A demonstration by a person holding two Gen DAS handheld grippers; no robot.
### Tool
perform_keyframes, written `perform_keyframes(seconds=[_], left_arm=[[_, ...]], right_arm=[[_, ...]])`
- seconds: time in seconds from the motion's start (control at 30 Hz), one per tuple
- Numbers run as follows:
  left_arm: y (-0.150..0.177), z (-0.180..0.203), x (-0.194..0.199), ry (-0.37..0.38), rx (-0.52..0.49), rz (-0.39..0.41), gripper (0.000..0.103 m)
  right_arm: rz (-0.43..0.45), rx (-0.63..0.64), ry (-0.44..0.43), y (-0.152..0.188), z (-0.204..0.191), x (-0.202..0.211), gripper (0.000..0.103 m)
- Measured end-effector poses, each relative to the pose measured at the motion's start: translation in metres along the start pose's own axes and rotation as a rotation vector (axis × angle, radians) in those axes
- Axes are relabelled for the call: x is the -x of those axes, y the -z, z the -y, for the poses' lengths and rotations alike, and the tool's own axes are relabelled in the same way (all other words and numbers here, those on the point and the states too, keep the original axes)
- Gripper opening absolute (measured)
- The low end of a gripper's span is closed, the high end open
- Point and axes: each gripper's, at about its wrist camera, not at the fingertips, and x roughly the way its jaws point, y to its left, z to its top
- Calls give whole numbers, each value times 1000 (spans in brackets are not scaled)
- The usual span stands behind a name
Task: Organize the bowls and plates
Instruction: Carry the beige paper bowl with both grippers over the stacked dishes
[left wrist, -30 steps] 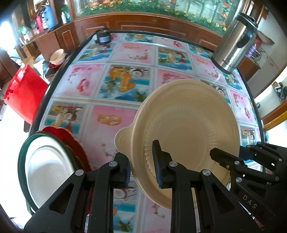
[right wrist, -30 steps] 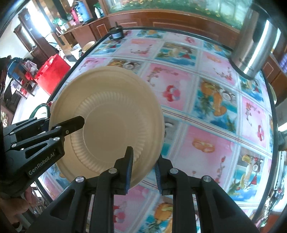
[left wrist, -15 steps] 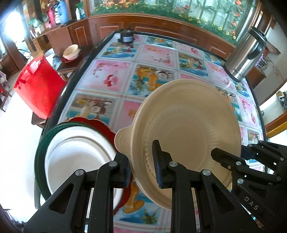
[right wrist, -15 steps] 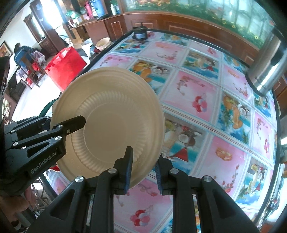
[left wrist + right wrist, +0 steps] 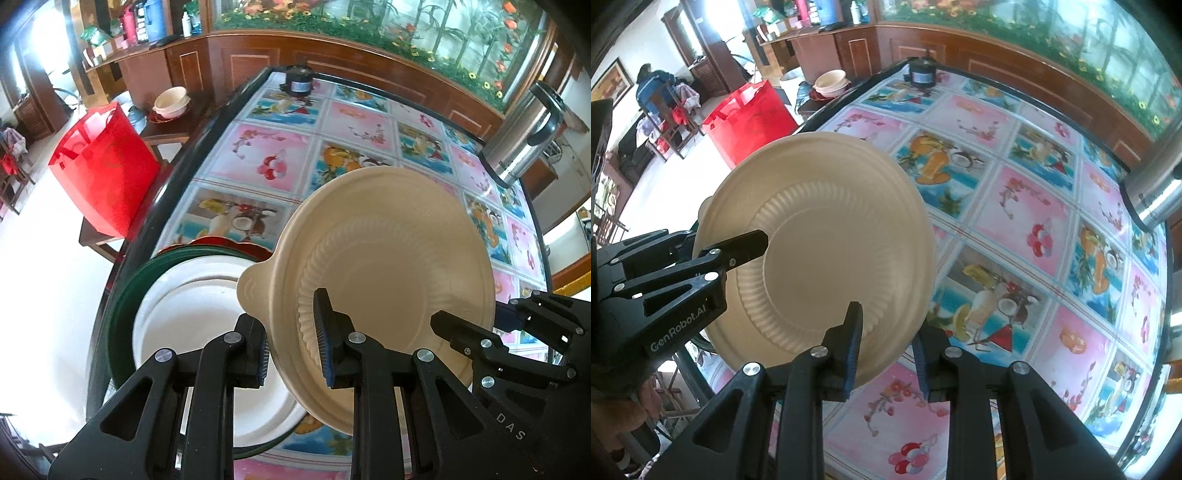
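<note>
Gripping now: both grippers hold the same cream plastic bowl with a ribbed inner wall (image 5: 391,273) by its rim, tilted up off the surface.
Left gripper (image 5: 290,343): its fingers (image 5: 325,332) are closed to a narrow gap across the bowl's near-left rim, one blue pad inside the bowl, the other outside, just beneath the small tab handle.
Right gripper (image 5: 886,343): its fingers (image 5: 853,339) pinch the bowl's near rim, the left pad inside the bowl and the right pad against the outer wall; the gap is only as wide as the rim.
Other gripper seen: in the right wrist view the left gripper reaches in from the left, one finger lying over the bowl's ribbed wall.
Bowl position: raised above the near-left corner of the surface, its open side facing the cameras.
Beneath and left of bowl: a white round plate (image 5: 192,325) sits on a dark green plate (image 5: 122,295), with a red plate edge (image 5: 221,242) showing at their far side; the stack lies at the near-left edge of the surface.
Surface: a glass-topped table with pink and blue fruit-print tiles (image 5: 266,155).
Far end: a small black cylindrical object (image 5: 298,79).
Far right: a tall stainless steel thermos jug (image 5: 524,136).
Beyond left edge: a red bag (image 5: 103,166) and a cream bowl on a side table (image 5: 170,102).
</note>
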Motion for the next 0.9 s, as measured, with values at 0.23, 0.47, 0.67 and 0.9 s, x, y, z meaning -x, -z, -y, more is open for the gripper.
perform_keyframes(seconds=[0.23, 0.47, 0.67, 0.9], left_arm=[[3, -24, 3, -21, 34, 1, 21], [8, -51, 4, -45, 76, -7, 21], [14, -66, 6, -61, 107, -12, 21], [19, -80, 8, -71, 130, -13, 21]], right_arm=[[-6, 34, -18, -10, -19, -7, 28], [-14, 81, -42, -20, -42, -16, 29], [-30, 118, -56, -25, -59, -25, 29], [-41, 147, -67, -28, -74, -29, 31]])
